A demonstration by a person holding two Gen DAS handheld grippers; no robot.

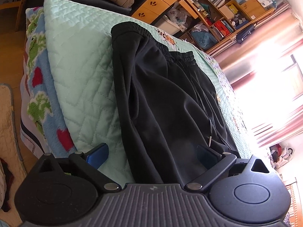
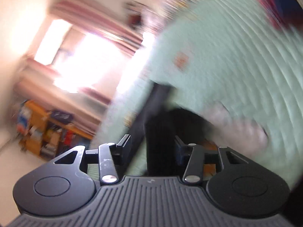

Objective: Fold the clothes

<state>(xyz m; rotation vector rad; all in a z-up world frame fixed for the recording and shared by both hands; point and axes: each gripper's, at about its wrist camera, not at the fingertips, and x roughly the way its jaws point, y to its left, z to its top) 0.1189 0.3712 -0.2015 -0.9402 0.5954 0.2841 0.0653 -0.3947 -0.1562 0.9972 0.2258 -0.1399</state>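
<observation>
Left gripper [image 1: 151,154], jaws spread wide and released, blue pads either side of black trousers [image 1: 162,98], neither pad pressing the cloth. Trousers stretched lengthwise down a mint-green quilt [image 1: 79,64] on the bed, elastic waistband [image 1: 164,43] at the far end, drawstring tips lying loose near the right-hand pad. Left pad resting over bare quilt just beside the trouser edge.

Right gripper [image 2: 153,147], jaws part-way closed, a strip of the same black fabric running between the fingers; picture heavily smeared, so impossible to tell whether the pads actually pinch the cloth. Mint quilt filling the upper right of that view, dark cloth bunched just beyond the right finger.

Beyond the quilt's left edge, a fleece blanket [image 1: 37,79] in blue, green and red hanging over the bedside. Past the bed's far end, wooden drawers [image 1: 157,1] with paw-print cut-outs and crowded wooden shelves [image 1: 233,5]. At the right, striped pink curtains [image 1: 269,87] against a glaring window.
</observation>
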